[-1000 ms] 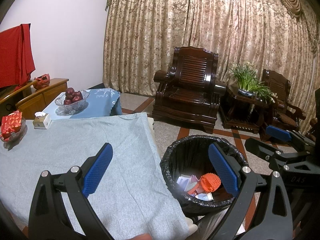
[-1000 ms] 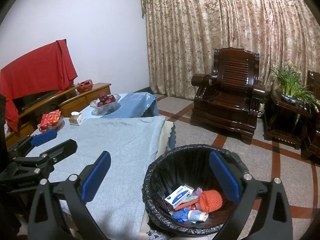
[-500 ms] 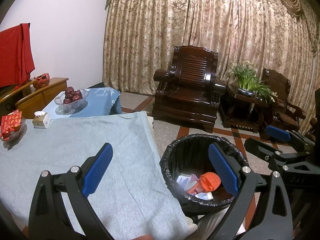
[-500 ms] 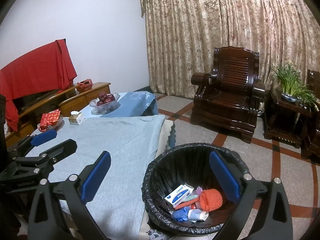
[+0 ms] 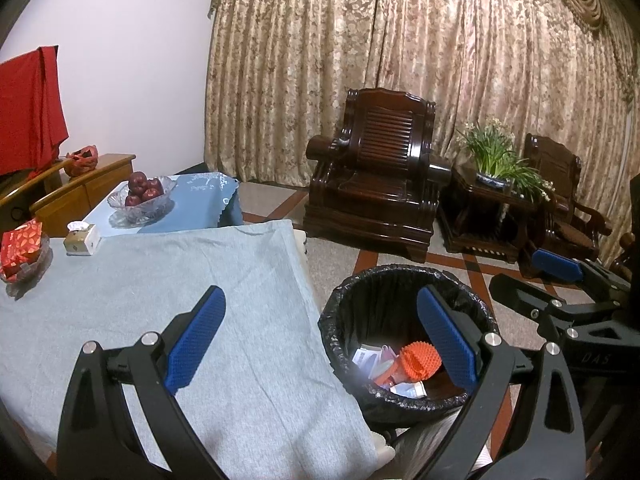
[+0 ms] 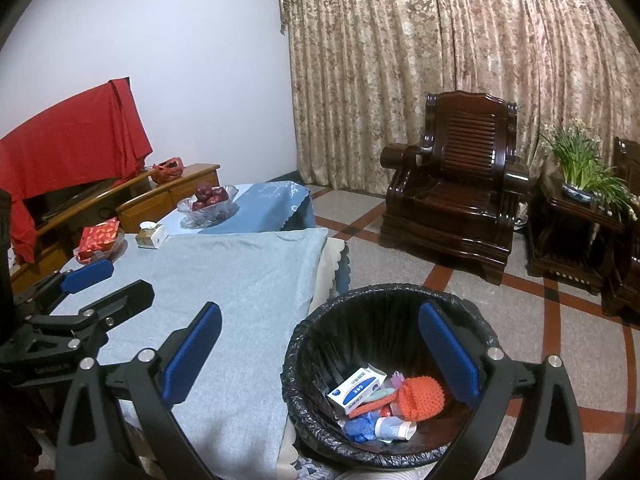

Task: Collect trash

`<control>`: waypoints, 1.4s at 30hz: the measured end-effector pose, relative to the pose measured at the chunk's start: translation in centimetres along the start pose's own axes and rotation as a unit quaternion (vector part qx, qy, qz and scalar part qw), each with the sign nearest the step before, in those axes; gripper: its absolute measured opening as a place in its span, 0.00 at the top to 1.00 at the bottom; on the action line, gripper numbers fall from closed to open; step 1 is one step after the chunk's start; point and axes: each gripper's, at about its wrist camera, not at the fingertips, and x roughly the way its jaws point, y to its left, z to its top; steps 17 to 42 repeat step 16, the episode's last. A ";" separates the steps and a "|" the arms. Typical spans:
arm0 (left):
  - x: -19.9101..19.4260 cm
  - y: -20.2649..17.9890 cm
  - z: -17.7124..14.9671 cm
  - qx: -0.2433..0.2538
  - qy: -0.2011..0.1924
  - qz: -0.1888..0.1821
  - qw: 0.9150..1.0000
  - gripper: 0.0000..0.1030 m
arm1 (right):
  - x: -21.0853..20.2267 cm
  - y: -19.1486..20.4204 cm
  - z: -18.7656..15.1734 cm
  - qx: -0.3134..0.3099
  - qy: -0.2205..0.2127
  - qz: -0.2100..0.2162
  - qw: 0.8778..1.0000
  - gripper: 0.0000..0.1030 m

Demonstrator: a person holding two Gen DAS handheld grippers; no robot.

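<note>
Bin [image 6: 304, 344] right of table [image 6: 248, 280], trash [image 6: 420, 394] inside, armchair [image 6: 452, 196] behind

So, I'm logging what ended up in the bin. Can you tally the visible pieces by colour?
In the trash bin, as far as the right wrist view shows:
Orange: 1, knobbly ball
White and blue: 1, small box
Blue: 1, crumpled piece
White: 1, tube
Total: 4 distinct pieces; a few pink and green scraps under them are too tangled to count.

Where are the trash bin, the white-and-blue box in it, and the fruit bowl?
trash bin [image 6: 320, 322]: right wrist view, on its black-lined rim, left side.
white-and-blue box [image 6: 356, 390]: right wrist view, on its printed top face.
fruit bowl [image 6: 224, 203]: right wrist view, on the glass wall at right.
</note>
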 end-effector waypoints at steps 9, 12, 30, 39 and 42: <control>0.1 -0.1 -0.1 0.001 0.002 0.001 1.000 0.09 | 0.0 -0.1 0.0 0.000 0.001 0.000 1.000 0.06; 0.1 0.0 -0.4 0.001 0.004 0.001 1.000 0.09 | 0.0 -0.1 0.0 0.000 0.001 0.000 1.000 0.06; 0.6 0.0 -0.8 0.002 0.006 0.001 1.000 0.09 | 0.0 -0.1 0.1 0.000 0.001 0.000 1.000 0.06; 0.6 0.0 -0.8 0.002 0.006 0.001 1.000 0.09 | 0.0 -0.1 0.1 0.000 0.001 0.000 1.000 0.06; 0.6 0.0 -0.8 0.002 0.006 0.001 1.000 0.09 | 0.0 -0.1 0.1 0.000 0.001 0.000 1.000 0.06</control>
